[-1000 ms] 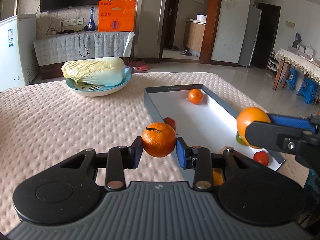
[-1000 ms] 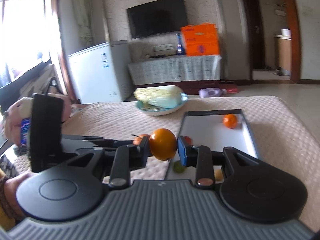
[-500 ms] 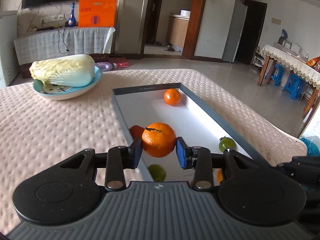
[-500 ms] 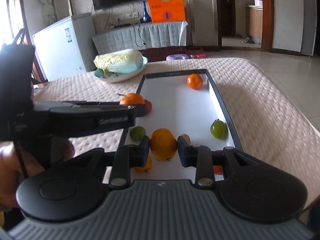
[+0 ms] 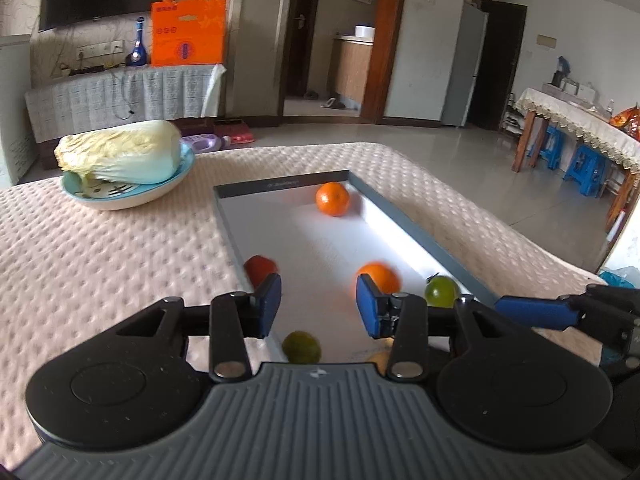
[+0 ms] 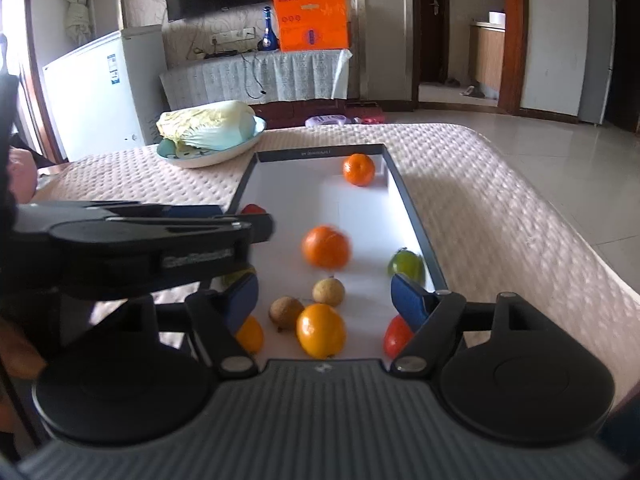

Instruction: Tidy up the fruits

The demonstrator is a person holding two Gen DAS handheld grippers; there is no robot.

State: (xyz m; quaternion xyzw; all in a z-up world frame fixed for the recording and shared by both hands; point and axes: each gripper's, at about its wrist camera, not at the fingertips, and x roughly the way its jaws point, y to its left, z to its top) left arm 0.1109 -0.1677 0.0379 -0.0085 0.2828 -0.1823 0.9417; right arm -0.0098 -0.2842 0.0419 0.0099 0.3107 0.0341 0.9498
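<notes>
Two grippers: both hang over the near end of the tray, jaws spread, nothing between the pads.
Chinese cabbage (image 5: 120, 154): lies on its side in a pale blue plate (image 5: 132, 196), left of the tray's far corner on the quilted table cover (image 5: 100, 264).
Tray (image 6: 416, 216): long, shallow, dark rim and white floor, running away from both cameras.
Left gripper (image 5: 318, 305): held low and level above the tray's left rim, blue pads apart at a medium gap, empty; in the right wrist view its black body crosses the tray's left side.
Red fruit (image 5: 260, 268): against the left wall, just behind the left pad.
Green fruit near left (image 5: 302, 347): on the floor beside the left wall, below the left gripper's gap.
Far mandarin (image 5: 333, 199): alone near the far right corner, well apart from the rest.
Blurred mandarin (image 6: 326, 247): mid-floor, smeared in both views, free of either gripper.
Brown fruits (image 6: 328, 291): two small round ones, close together in front of the blurred mandarin.
Yellow-orange orange (image 6: 321, 336): smooth and glossy, near end of the floor, below the right gripper's gap and touching neither pad.
Right gripper (image 6: 324, 300): level over the near end, pads spread very wide, almost spanning the tray.
Green fruit right (image 6: 406, 263): against the right wall.
Red tomato (image 6: 396, 336): near right corner, partly hidden by the right pad.
Open room: bare white floor lies between the far mandarin and the blurred one.
</notes>
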